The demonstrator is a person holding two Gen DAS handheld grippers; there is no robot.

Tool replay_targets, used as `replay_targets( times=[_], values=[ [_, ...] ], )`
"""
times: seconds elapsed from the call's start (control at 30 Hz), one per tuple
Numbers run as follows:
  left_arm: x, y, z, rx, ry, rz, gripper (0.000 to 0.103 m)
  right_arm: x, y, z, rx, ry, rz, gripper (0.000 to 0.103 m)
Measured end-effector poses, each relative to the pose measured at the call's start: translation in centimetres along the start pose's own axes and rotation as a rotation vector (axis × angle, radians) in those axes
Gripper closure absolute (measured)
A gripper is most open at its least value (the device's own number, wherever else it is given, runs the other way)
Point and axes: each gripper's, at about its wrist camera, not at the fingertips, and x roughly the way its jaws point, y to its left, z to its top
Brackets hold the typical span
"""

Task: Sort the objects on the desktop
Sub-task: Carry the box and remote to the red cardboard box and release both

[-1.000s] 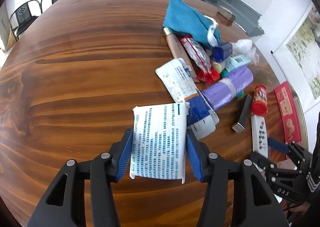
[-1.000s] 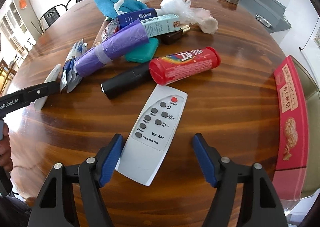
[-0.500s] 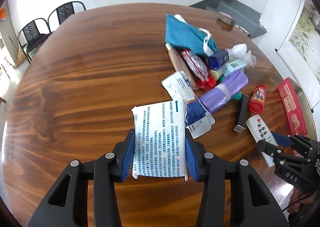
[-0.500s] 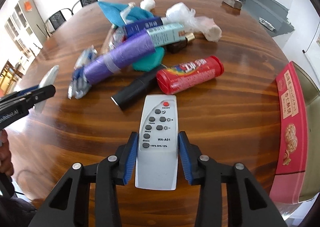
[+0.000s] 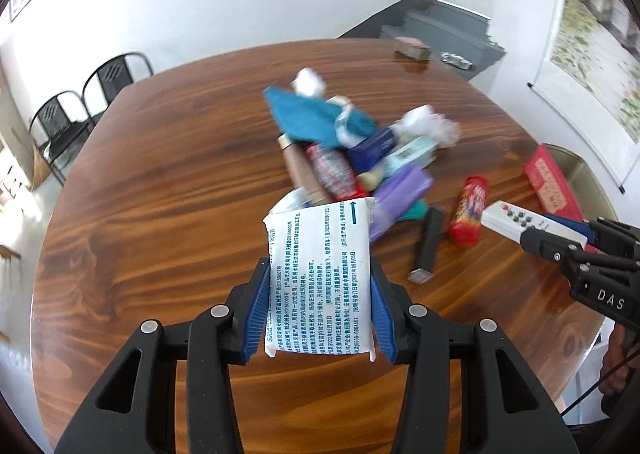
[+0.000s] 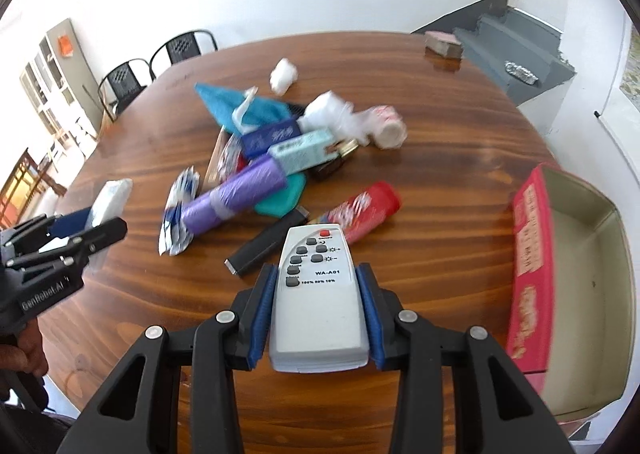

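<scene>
My left gripper (image 5: 320, 282) is shut on a white printed packet (image 5: 320, 278) and holds it above the wooden table (image 5: 168, 189). My right gripper (image 6: 318, 286) is shut on a white remote control (image 6: 318, 294), also lifted off the table. A pile lies at the table's middle: a purple bag roll (image 6: 236, 197), a teal cloth (image 6: 240, 105), a red can (image 6: 360, 209), a black stick (image 6: 264, 248), small boxes and wrappers. The right gripper with the remote (image 5: 516, 219) shows at the right of the left wrist view. The left gripper with the packet (image 6: 108, 201) shows at the left of the right wrist view.
An open red box (image 6: 532, 254) stands at the table's right edge. A small brown block (image 6: 442, 43) sits at the far edge. Black chairs (image 6: 160, 61) stand beyond the table on the left. Grey stairs (image 6: 520, 49) are behind on the right.
Both grippers closed on their objects and lifted them: the left on the packet, the right on the remote. Both views now sit higher and tilt up toward the walls.
</scene>
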Motion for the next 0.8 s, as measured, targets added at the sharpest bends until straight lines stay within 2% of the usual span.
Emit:
replay_targets(
  times=[0.23, 0.43, 0.63, 0.8],
  values=[
    [-0.7, -5.0, 2.0, 0.07, -0.032, -0.056, 0.054, -4.1, -5.0, 0.4, 0.085, -0.086, -0.046, 0.059],
    [-0.5, -9.8, 3.6, 0.125, -0.048, -0.108, 0.054, -6.7, -10.9, 0.0, 0.19, -0.134, -0.139, 0.059],
    [-0.1, -15.0, 4.9, 0.167, -0.063, -0.182, 0.054, -7.0, -17.0, -1.6, 0.298, -0.103, -0.206, 0.059],
    [0.5, -19.8, 6.0, 0.202, -0.074, -0.253, 0.054, -6.8, -19.9, -2.9, 0.321, -0.078, -0.234, 0.059]
  ],
)
